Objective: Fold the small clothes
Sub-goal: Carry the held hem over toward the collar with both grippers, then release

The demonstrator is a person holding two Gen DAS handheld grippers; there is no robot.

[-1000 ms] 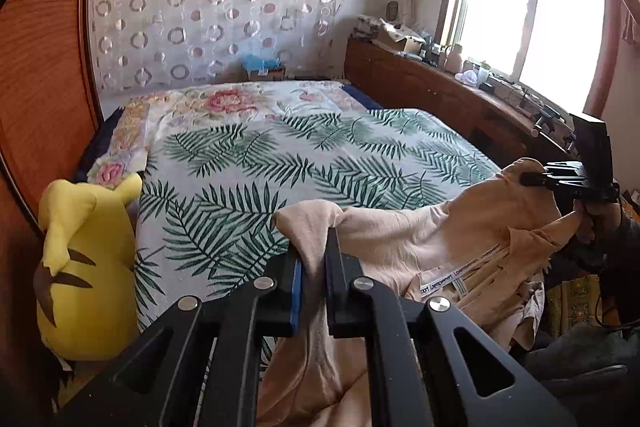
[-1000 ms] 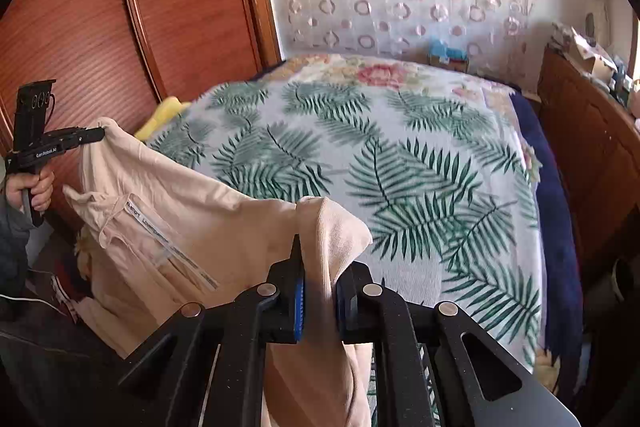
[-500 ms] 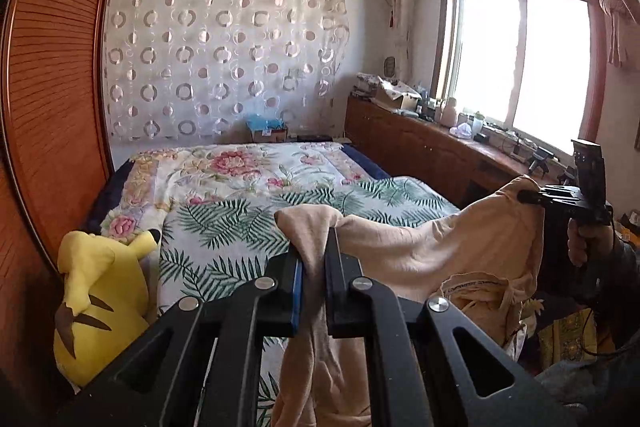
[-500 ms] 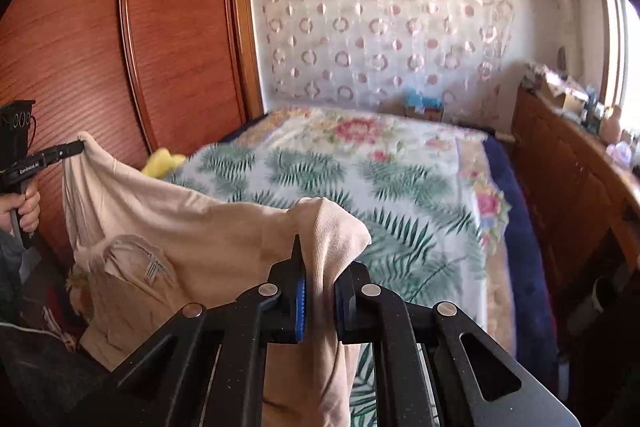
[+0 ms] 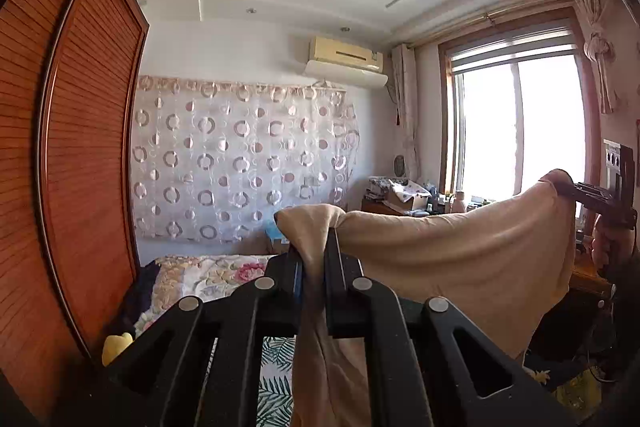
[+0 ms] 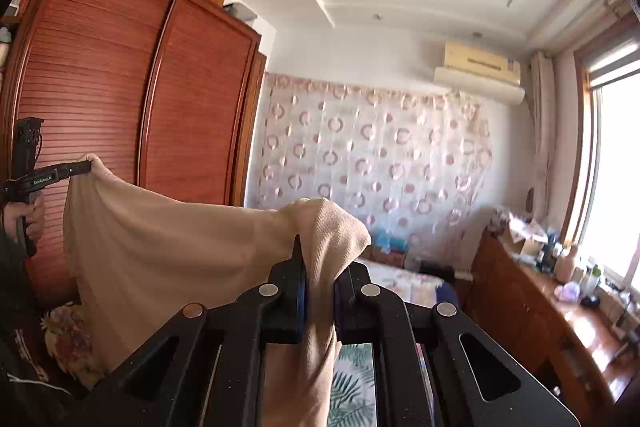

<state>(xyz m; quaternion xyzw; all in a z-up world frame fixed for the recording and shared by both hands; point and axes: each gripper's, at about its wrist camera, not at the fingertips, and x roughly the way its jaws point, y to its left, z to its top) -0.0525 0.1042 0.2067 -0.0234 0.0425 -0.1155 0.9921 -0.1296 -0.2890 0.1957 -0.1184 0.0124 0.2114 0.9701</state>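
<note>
Above the bed, the beige garment hangs stretched between the left gripper and right gripper, each clamped shut on a top corner. It looks light, soft and limp; corner holds seem best for keeping it spread.

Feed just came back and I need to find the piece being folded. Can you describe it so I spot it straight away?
Start at the bed with the leaf and flower print. Above its near end hangs the beige garment, stretched between the left gripper and the right gripper, jaws shut on its top corners. It is the only plain, unpatterned cloth, and the only one held in the air.
</note>
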